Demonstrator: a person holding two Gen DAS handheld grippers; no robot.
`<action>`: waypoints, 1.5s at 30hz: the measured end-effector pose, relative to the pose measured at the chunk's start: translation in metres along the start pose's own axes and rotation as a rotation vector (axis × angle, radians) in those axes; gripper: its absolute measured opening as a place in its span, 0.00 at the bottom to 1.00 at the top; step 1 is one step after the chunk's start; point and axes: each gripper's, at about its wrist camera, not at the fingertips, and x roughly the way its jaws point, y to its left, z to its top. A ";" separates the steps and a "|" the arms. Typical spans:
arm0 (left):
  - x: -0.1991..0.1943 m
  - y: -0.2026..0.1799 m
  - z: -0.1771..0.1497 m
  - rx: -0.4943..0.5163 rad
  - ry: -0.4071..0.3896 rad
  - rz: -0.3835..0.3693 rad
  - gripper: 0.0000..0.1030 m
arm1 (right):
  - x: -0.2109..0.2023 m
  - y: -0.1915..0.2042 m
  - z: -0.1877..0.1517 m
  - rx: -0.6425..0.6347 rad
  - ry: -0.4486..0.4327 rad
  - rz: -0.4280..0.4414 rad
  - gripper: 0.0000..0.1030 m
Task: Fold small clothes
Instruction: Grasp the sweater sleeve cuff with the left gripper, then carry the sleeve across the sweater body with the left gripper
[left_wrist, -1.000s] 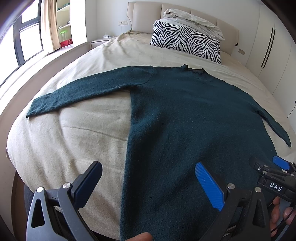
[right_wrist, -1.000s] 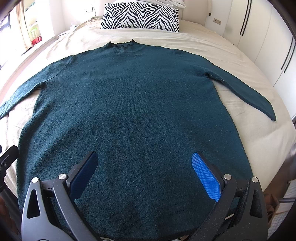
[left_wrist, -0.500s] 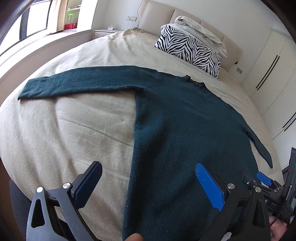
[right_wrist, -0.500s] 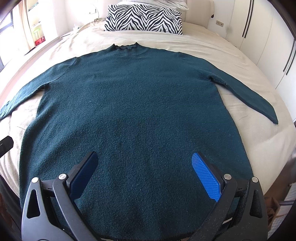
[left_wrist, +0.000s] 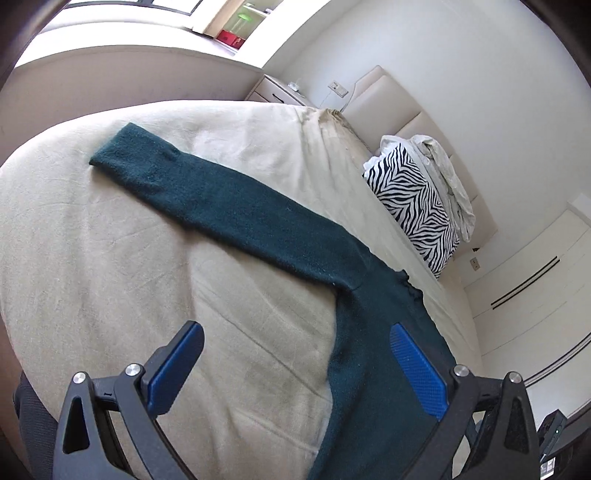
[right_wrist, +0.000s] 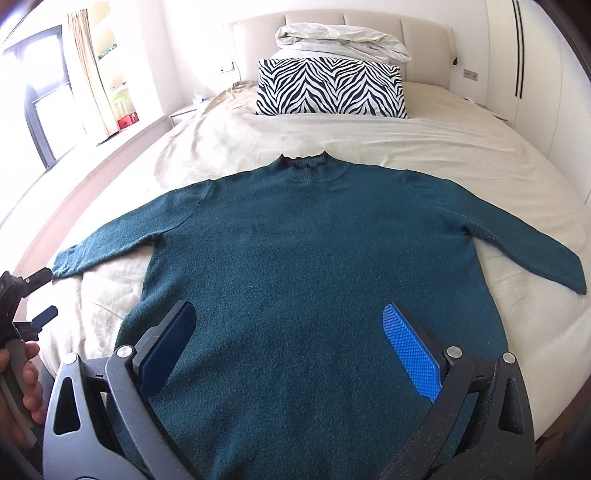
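A dark teal long-sleeved sweater (right_wrist: 314, 258) lies flat and face up on the beige bed, collar toward the headboard, both sleeves spread out. My right gripper (right_wrist: 291, 339) hovers open over its lower body, holding nothing. My left gripper (left_wrist: 295, 358) is open above the bedsheet beside the sweater's left side seam, its right finger over the cloth. The left sleeve (left_wrist: 207, 199) stretches away to its cuff. In the right wrist view the left gripper (right_wrist: 37, 299) shows at the left edge, close to that cuff, held by a hand (right_wrist: 29, 384).
A zebra-print pillow (right_wrist: 330, 86) with a folded pale duvet (right_wrist: 343, 37) on top stands against the headboard. The beige sheet (left_wrist: 110, 280) covers the bed. A window ledge runs along the left; white wardrobe doors (right_wrist: 524, 55) stand at the right.
My left gripper has swung left and tilted, now looking along the left sleeve. My right gripper has pulled back and lifted, so the whole sweater and pillow show.
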 end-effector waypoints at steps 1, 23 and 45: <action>0.002 0.012 0.012 -0.049 -0.018 -0.010 1.00 | 0.001 0.001 0.000 0.009 0.002 0.018 0.96; 0.068 0.167 0.112 -0.622 -0.218 -0.010 0.23 | 0.046 -0.017 -0.010 0.194 0.124 0.171 0.59; 0.148 -0.137 -0.089 0.976 -0.113 0.282 0.11 | 0.197 -0.005 0.082 0.497 0.411 0.744 0.59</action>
